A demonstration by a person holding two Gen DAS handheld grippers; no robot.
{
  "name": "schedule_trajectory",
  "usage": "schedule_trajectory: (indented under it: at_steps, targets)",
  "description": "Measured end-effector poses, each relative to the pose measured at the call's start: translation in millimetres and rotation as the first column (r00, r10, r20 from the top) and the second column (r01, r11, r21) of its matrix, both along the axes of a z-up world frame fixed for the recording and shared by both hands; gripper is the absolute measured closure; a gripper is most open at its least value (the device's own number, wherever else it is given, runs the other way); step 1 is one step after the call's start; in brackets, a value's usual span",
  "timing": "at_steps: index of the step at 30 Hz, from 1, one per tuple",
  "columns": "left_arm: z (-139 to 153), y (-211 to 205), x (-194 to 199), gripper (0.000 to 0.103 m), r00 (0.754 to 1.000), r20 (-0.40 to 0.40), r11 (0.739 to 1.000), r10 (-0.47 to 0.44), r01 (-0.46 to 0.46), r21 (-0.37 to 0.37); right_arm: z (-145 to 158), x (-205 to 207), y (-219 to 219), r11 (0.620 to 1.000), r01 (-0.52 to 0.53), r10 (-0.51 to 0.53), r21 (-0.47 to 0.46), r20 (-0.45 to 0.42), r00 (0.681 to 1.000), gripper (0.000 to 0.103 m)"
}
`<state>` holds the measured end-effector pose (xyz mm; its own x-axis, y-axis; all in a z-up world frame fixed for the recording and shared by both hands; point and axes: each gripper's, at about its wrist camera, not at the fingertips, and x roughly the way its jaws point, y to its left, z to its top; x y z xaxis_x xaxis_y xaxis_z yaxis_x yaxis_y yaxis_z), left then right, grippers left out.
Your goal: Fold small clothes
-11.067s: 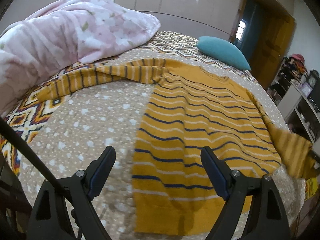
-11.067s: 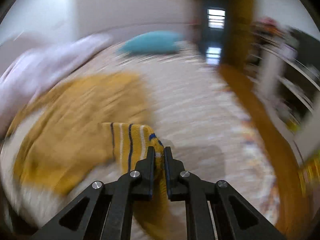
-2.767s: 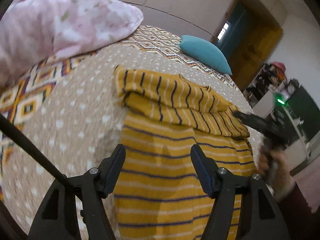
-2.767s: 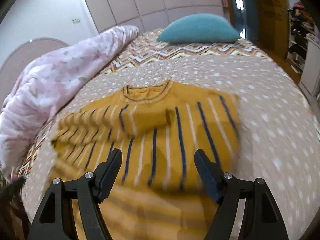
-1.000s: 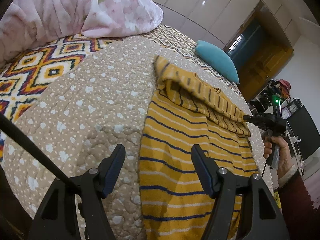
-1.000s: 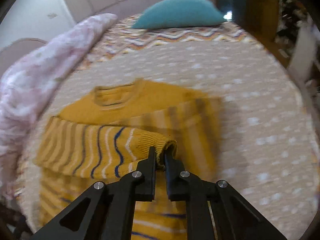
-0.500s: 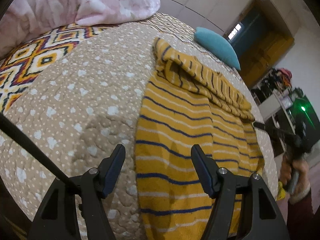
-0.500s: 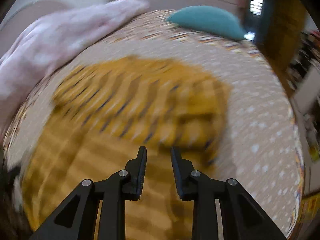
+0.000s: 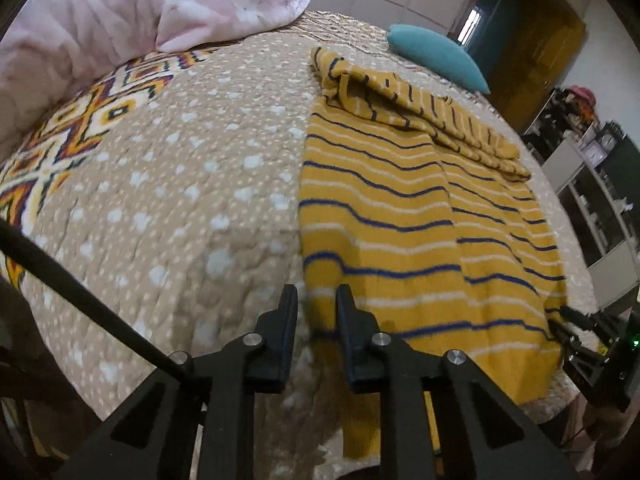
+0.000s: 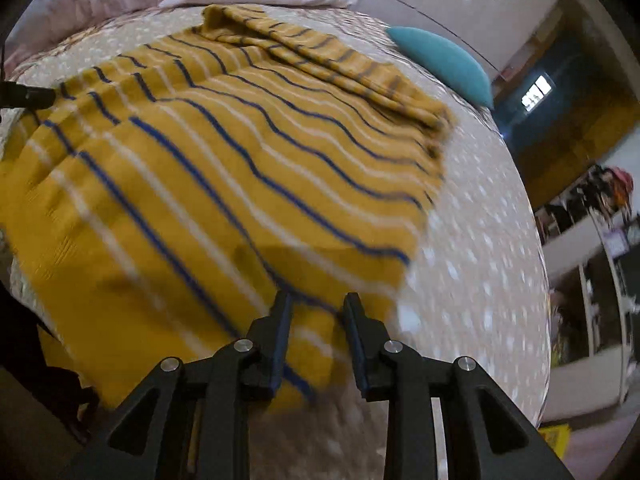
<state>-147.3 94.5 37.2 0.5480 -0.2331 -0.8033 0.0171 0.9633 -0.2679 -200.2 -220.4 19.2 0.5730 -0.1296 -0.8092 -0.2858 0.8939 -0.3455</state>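
Nearest, black left tool (image 9: 316, 320) just narrowed around the hem corner of the mustard knit sweater (image 9: 420, 208), right tool (image 10: 314, 322) slightly parted over the opposite hem corner, contact unclear. Beyond, striped body flat on dotted quilted bed (image 9: 180, 184), long axis toward teal pillow (image 9: 436, 58), sleeves folded across the chest.

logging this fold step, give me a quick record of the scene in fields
garment: mustard striped sweater, flat on the bedspread, both sleeves folded across the top
left gripper: at the sweater's near left hem corner, has just been closing, hem edge between its fingers
right gripper: over the near right hem corner, slightly open, has just been opening
also on bed: pink duvet, teal pillow
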Motion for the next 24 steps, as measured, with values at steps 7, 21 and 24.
schedule_trajectory:
  at_steps: [7,21,24]
  targets:
    - [9.1,25.0,-22.0,0.064,0.996,0.009,0.987,0.090,-0.088,-0.133,24.0,-27.2,-38.0,0.969,0.105,-0.110,0.222,0.012,0.994,0.059]
    - [-12.4,-4.6,-18.9,0.044,1.000,-0.002,0.933,-0.013,0.012,-0.359,-6.3,-1.9,-94.1,0.582,0.266,-0.167,0.769,-0.207,0.964,0.049]
    - [-13.4,-5.7,-20.8,0.045,0.999,-0.002,0.914,-0.037,0.033,-0.405,-13.0,1.9,-86.4,0.513,0.264,-0.126,0.817,-0.233,0.964,0.047]
